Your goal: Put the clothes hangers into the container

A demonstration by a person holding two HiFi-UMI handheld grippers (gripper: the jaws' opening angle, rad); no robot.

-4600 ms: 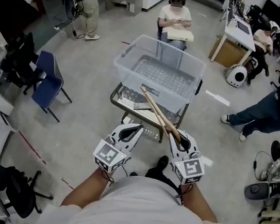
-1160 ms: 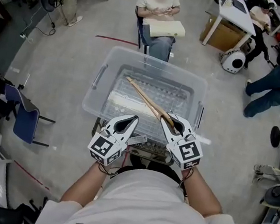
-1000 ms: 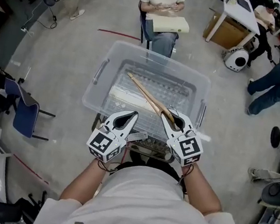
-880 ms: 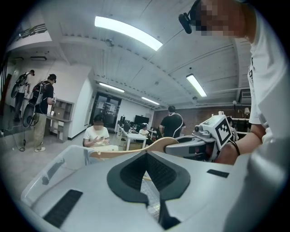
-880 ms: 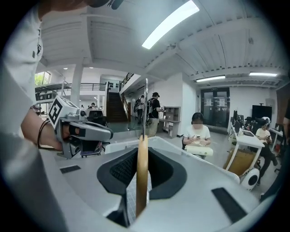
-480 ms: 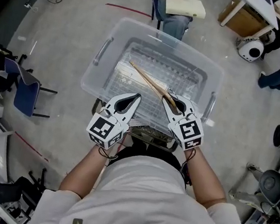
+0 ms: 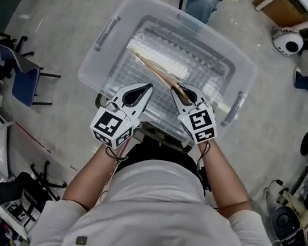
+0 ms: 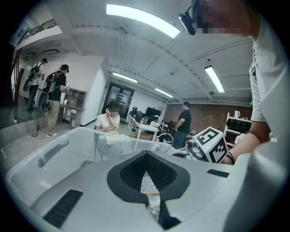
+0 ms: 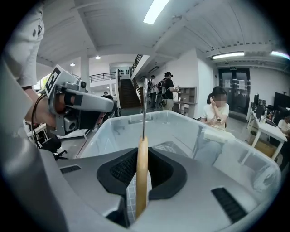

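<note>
Right claw point(image 7: 177, 90): clenched on the wooden hanger point(image 7: 153, 71)
Left claw point(image 7: 146, 87): closed, empty
Risk: the hanger's long end, ahead of the claw, may catch on the bin point(image 7: 99, 41)

Beyond your right tool point(image 7: 177, 90), the seated person point(image 7: 203, 0) is cut off by the top edge. The hanger point(image 7: 155, 71) has its near end hidden inside that tool's jaws; your right gripper view shows it edge-on, outline unreadable. Beneath your left tool point(image 7: 145, 87), the container point(image 7: 98, 54) hides most of the counter point(image 7: 160, 135).

Blue chair point(image 7: 25, 78) on grey floor point(image 7: 64, 32) at left; seated person point(image 9: 218, 113) beyond; white round device point(image 7: 292, 43) upper right.
</note>
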